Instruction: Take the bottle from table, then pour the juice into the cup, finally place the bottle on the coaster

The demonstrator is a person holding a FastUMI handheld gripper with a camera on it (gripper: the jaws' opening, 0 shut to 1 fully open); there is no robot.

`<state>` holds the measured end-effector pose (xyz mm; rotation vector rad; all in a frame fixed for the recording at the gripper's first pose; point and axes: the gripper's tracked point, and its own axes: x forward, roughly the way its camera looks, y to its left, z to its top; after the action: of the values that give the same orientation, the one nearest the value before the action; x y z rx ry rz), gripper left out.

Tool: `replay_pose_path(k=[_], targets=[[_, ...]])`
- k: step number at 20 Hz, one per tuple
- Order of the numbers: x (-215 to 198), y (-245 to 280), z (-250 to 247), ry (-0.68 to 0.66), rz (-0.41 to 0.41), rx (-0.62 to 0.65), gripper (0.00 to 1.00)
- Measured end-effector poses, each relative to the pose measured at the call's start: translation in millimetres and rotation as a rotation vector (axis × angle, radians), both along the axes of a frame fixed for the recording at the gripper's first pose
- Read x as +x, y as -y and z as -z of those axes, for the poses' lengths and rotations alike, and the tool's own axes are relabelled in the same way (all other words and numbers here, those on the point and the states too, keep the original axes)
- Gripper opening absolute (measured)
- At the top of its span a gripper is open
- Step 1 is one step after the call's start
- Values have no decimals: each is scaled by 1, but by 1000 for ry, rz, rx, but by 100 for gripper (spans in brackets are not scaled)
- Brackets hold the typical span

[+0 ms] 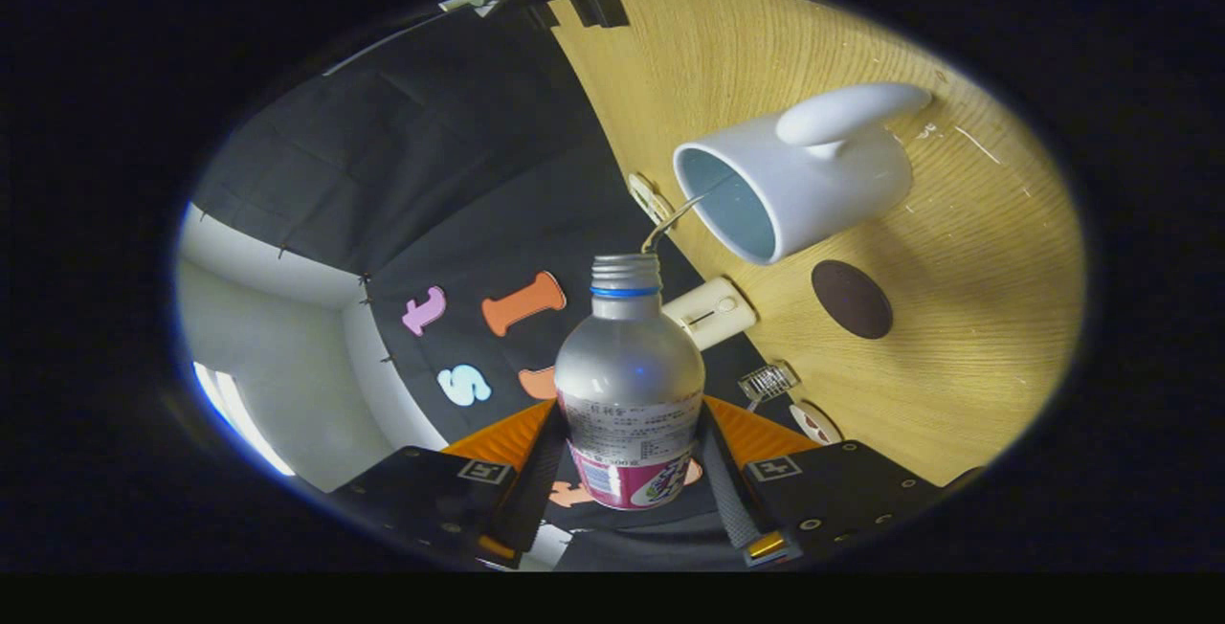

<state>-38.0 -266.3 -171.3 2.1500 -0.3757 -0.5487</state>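
Observation:
My gripper [629, 456] is shut on a silver bottle [629, 366] with a pink and white label, both fingers pressing its sides. The bottle is uncapped and tipped over, its open neck pointing toward the white cup [799, 179]. A thin stream of liquid [675, 220] runs from the bottle's mouth into the cup's opening. The cup stands on the wooden table [957, 337], its handle turned away from the bottle. A dark brown round coaster [852, 299] lies on the table just beside the cup, beyond my fingers.
A cream-coloured small device [713, 313] sits at the table's edge near the bottle's neck. A small clear gridded item [768, 381] and a round white disc [815, 423] lie near that edge too. The booth's black cloth wall hangs beyond.

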Motion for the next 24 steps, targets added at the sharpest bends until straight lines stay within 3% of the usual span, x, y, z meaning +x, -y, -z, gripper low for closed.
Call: replay_pose_path(k=[24], targets=[[7,10,-15,87,51,89,74]])
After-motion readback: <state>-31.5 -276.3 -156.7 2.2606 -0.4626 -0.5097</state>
